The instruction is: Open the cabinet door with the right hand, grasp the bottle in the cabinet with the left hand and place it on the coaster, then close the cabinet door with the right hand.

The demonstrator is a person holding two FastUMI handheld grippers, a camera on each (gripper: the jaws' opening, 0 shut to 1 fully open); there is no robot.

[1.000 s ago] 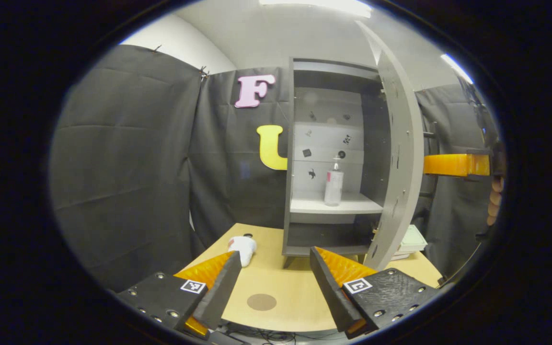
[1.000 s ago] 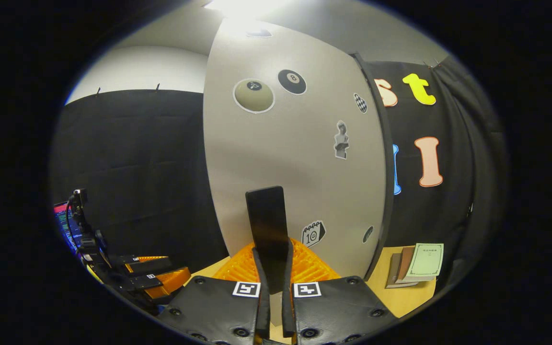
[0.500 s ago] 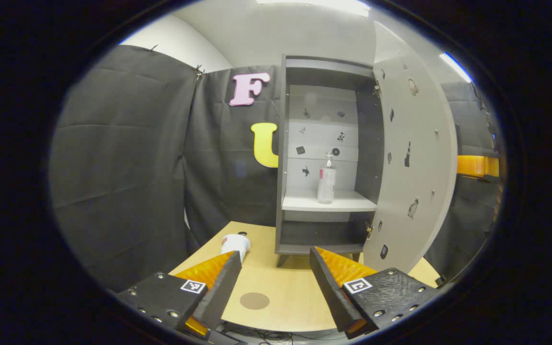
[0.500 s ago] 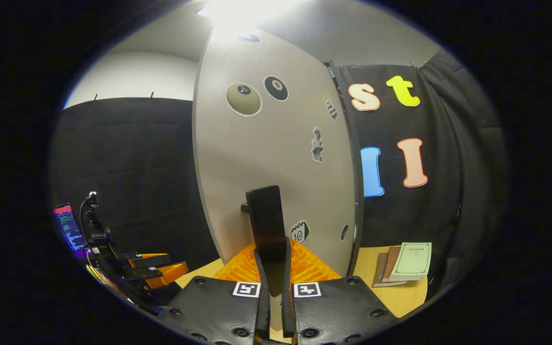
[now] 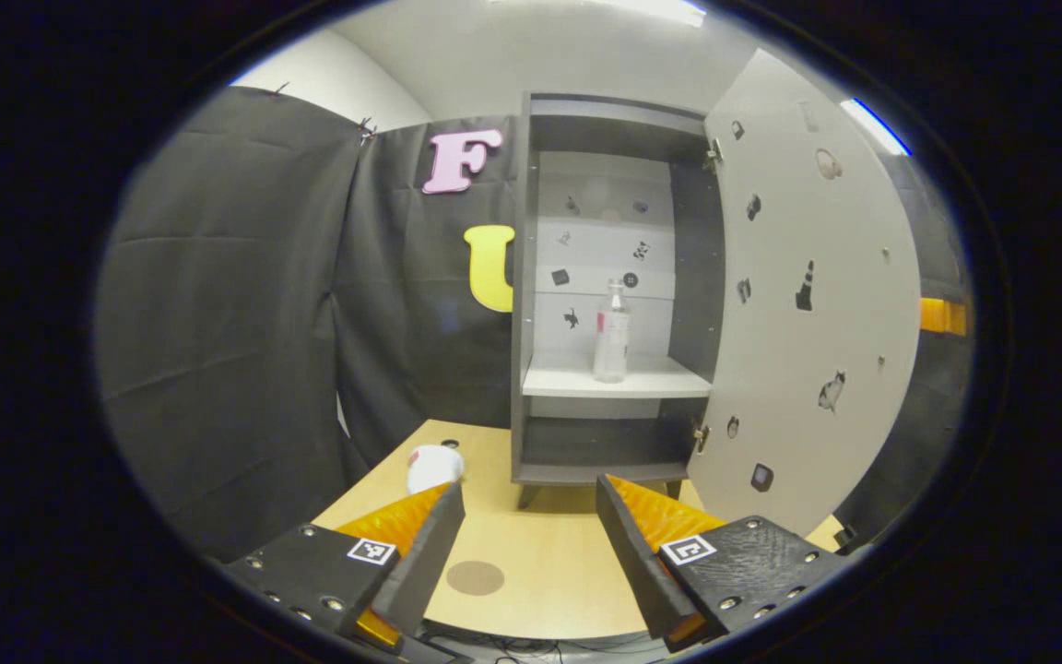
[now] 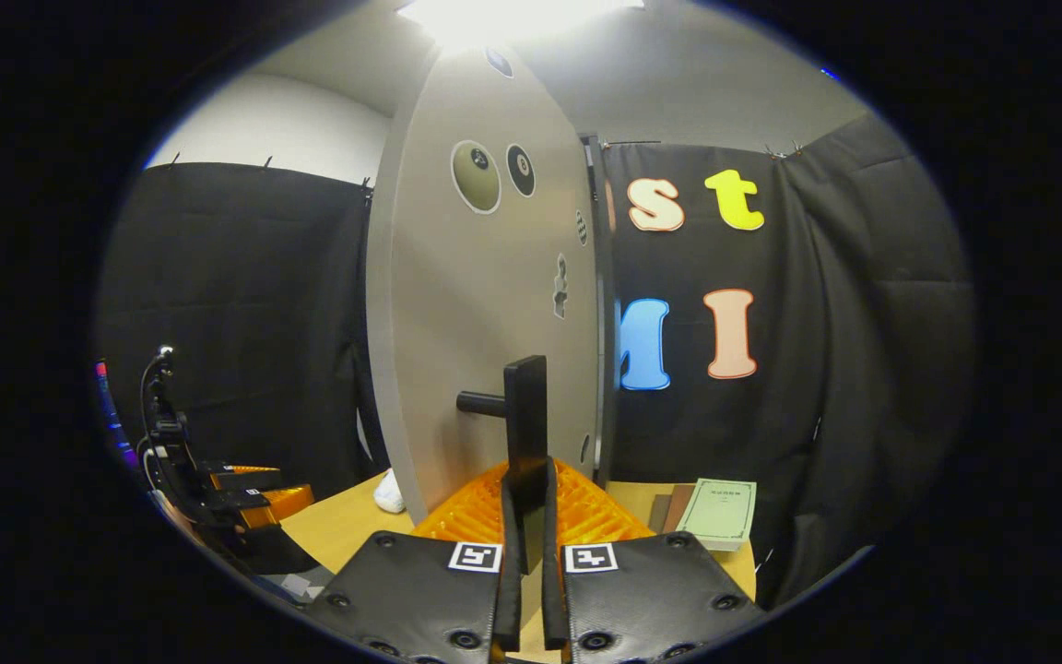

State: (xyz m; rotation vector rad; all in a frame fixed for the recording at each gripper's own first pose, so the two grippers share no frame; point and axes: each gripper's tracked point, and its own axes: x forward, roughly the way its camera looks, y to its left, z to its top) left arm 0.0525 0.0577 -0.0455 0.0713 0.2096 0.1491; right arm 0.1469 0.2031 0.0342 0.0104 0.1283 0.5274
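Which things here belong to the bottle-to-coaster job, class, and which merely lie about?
Job: cabinet door, door handle, bottle, coaster, left gripper, right gripper.

Lying about: white cup, books.

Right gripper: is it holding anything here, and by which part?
The right gripper is shut on the cabinet door's handle, gripping the upright black bar. The left gripper is open, holding nothing.

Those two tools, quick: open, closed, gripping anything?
Left tool: open, empty.
Right tool: closed on the grey cabinet door's dark handle.
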